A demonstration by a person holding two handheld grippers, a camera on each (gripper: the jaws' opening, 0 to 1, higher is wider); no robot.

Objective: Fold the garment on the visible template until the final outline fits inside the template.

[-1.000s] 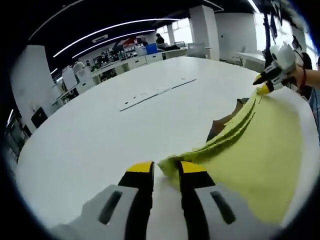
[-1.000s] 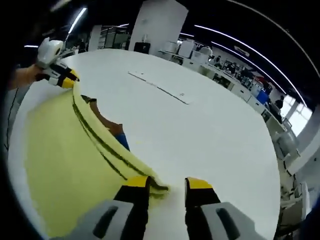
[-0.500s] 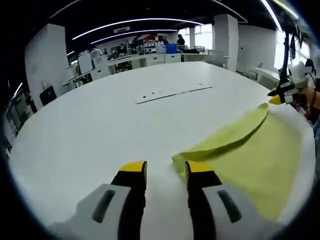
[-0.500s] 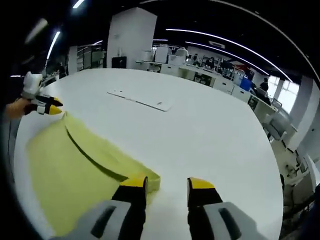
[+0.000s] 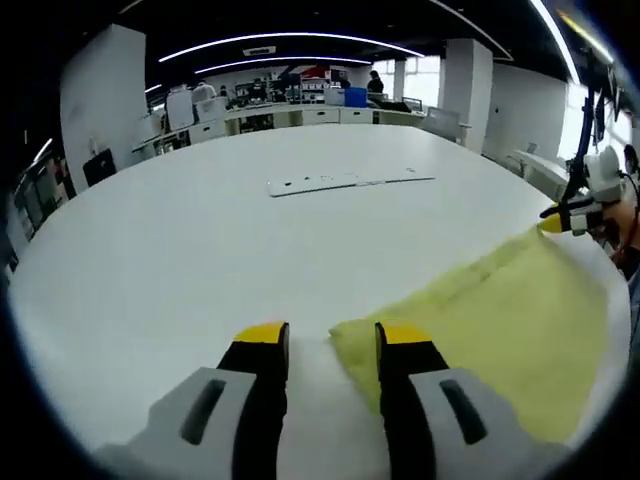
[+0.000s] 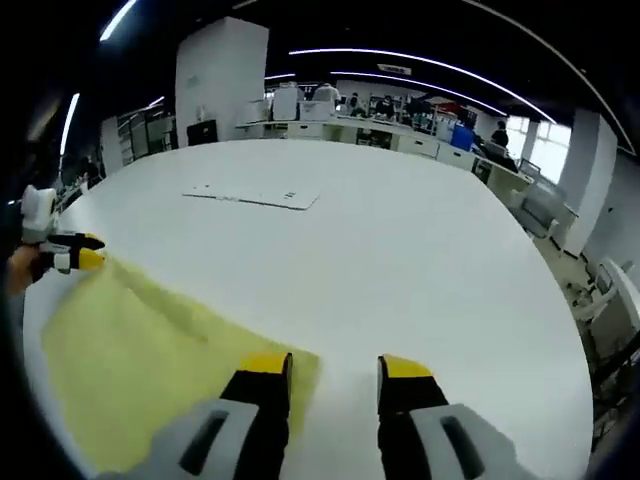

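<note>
A yellow garment lies flat on the white table, folded into a rough rectangle. In the left gripper view its near corner rests just inside my left gripper, which stands open, its jaws apart and holding nothing. At the garment's far corner is the right gripper, held by a hand. In the right gripper view the garment spreads to the left. Its edge lies by the left jaw of my right gripper, also open and holding nothing. The left gripper shows at the garment's far left corner.
A thin white strip lies flat farther out on the table, also in the right gripper view. Desks, shelves and pillars stand in the room beyond. A person stands far off. The table's rim curves close on the right.
The lifted yellow edge has come down flat over the brown piece beneath it. Both grippers have let go of their corners and drawn back a little, jaws wider.
</note>
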